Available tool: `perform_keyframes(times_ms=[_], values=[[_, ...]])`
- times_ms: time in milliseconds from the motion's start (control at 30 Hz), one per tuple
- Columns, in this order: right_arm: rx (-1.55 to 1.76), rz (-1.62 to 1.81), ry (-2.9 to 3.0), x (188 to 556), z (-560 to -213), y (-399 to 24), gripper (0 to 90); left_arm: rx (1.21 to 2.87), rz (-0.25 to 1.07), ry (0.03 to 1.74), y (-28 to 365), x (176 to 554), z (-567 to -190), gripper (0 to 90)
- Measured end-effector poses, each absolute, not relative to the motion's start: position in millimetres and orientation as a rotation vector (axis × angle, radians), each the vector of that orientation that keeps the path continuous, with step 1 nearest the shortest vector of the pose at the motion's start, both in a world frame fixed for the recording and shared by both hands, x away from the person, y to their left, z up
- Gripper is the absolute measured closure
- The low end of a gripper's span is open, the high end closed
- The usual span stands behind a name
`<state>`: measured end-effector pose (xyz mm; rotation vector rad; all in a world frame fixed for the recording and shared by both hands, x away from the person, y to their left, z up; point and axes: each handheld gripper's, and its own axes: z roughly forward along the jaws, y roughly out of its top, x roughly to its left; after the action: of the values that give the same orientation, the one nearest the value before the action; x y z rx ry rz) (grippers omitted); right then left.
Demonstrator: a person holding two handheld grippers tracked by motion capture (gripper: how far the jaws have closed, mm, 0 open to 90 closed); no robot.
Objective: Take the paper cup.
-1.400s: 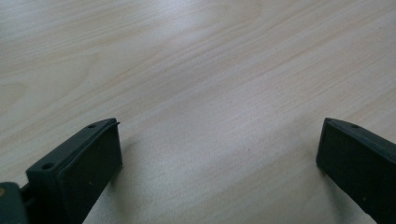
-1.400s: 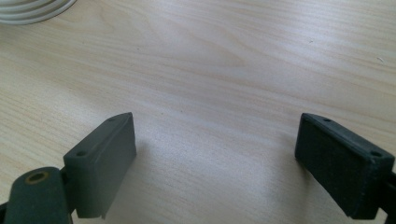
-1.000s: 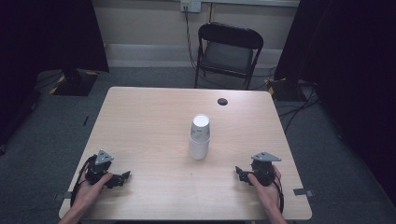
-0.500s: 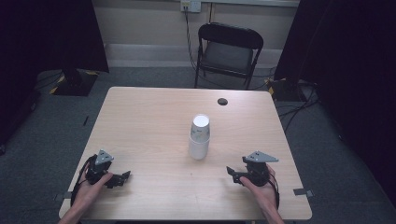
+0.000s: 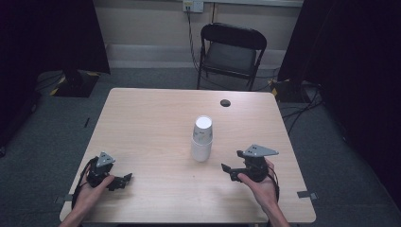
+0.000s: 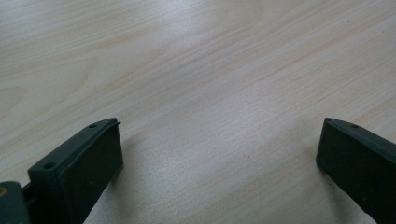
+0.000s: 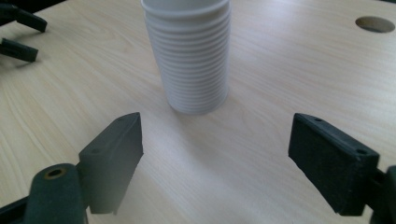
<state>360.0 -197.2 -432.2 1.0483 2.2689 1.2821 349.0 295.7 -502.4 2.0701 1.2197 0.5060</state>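
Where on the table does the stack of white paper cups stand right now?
In the high view the stack of white cups stands upright near the middle of the table, slightly toward its right half, ahead of the open right gripper and apart from it.

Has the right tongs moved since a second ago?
Yes. In the high view the right tongs have shifted left, closer to the stack of white cups, jaws just reopening with nothing between them.

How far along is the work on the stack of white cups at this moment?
Nothing looks done yet: the stack of white paper cups stands whole and upright mid-table. In hand: the right gripper points at the stack with jaws open, which have just been opening, nothing between them. The left gripper rests open near the table's front edge. Grasping and separating cups seem left.
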Motion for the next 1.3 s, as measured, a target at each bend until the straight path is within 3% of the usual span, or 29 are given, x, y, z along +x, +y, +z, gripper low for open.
perform_keyframes(times_ms=[400,700,1000,1300], values=[[0.952,1.338,2.292,377,-412,-169,19.2,2.067,0.505,1.221,296,349,-503,0.0],[0.889,1.4,2.263,393,-381,-152,14.8,2.068,0.505,1.221,296,349,-502,0.0],[0.879,1.451,2.235,410,-374,-139,19.9,2.067,0.505,1.221,296,349,-503,0.0],[0.859,1.471,2.215,429,-372,-126,16.9,2.069,0.502,1.219,296,349,-503,0.0]])
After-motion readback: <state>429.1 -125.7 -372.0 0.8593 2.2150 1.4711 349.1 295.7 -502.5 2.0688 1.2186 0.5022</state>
